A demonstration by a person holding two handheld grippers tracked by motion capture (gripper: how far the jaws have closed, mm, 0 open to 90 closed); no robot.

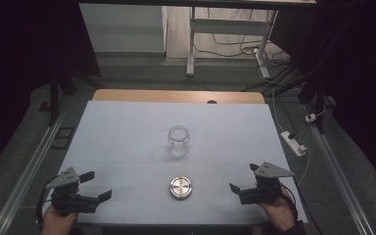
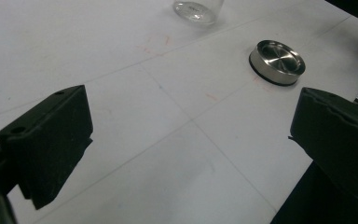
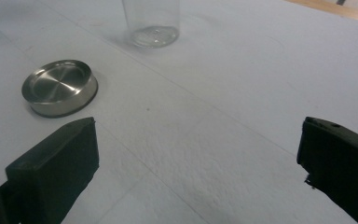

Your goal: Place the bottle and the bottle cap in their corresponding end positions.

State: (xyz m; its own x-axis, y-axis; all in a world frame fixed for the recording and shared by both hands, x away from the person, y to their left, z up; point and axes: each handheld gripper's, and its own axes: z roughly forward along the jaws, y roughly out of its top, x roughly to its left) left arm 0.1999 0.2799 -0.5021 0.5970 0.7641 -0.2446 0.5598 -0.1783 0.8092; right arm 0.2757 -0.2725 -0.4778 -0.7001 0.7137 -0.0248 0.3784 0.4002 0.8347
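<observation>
Both tongs, left [image 1: 96, 185] and right [image 1: 243, 177], hung spread wide and empty. The lid [image 1: 180, 187] lay on the bench [image 1: 117, 142] just before the jar [image 1: 178, 140]; best pinched squarely across its rim.

High view looks down from above; both gripper views, low and near, share the lid [image 2: 277, 62].

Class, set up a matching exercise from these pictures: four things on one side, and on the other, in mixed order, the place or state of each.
Things:
1. glass jar
2. metal lid
3. left gripper
4. right gripper

Places or states:
A. near right corner, jaws open
B. lies flat, near the front edge
C. upright, open, mid-table
D. near left corner, jaws open

Pairs: 1-C, 2-B, 3-D, 4-A
</observation>
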